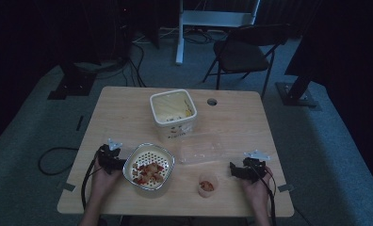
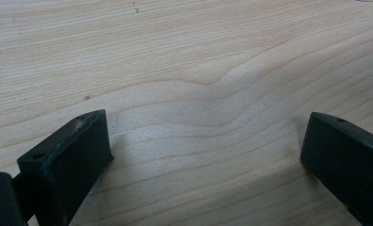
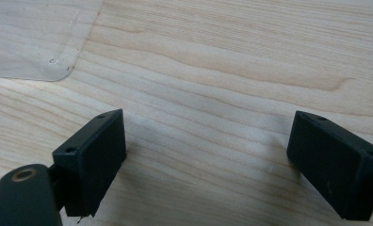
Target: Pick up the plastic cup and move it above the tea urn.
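Now I rest both on the worktop [image 1: 128, 113]: left gripper [image 1: 122, 163] beside the perforated bowl [image 1: 148, 165], right gripper [image 1: 232, 168] near the small cup [image 1: 208, 183], each spread wide, holding nothing.

**Left gripper: jaws wide, nothing between**

Left gripper [image 2: 203, 155] hangs close over the wooden table [image 2: 198, 70]. Both black jaws stand far apart. Bare pale wood grain lies between the fingers [image 2: 67, 160] and ahead of them.
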Available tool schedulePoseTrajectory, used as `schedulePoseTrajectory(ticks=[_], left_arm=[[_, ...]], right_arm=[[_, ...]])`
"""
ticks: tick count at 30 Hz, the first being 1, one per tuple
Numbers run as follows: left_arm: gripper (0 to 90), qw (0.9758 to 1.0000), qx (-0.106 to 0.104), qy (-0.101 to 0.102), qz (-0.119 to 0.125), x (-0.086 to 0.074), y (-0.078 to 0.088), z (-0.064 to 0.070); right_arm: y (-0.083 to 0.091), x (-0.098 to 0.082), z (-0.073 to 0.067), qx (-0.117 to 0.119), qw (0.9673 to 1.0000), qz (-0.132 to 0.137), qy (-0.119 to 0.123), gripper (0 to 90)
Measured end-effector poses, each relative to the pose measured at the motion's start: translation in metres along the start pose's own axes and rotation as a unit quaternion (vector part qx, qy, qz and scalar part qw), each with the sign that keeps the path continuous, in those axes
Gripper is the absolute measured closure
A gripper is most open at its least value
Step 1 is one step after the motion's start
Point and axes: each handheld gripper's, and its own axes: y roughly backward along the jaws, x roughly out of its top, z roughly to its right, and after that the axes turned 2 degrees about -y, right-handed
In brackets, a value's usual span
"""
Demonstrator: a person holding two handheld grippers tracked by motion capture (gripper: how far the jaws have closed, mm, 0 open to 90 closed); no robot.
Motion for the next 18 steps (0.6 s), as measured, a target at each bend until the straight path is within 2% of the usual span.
schedulePoseTrajectory(ticks=[12, 18], left_arm=[[2.9, 1.0, 0.0, 0.0, 0.0, 0.0, 0.0001, -0.0001], [2.9, 1.0, 0.0, 0.0, 0.0, 0.0, 0.0001, 0.0]], right_arm=[[0.0007, 0.0041, 0.0009, 0.006, 0.9998, -0.017, 0.005, 14.2], [0.0007, 0.0049, -0.0001, 0.002, 0.9999, -0.015, 0.003, 18.2]])
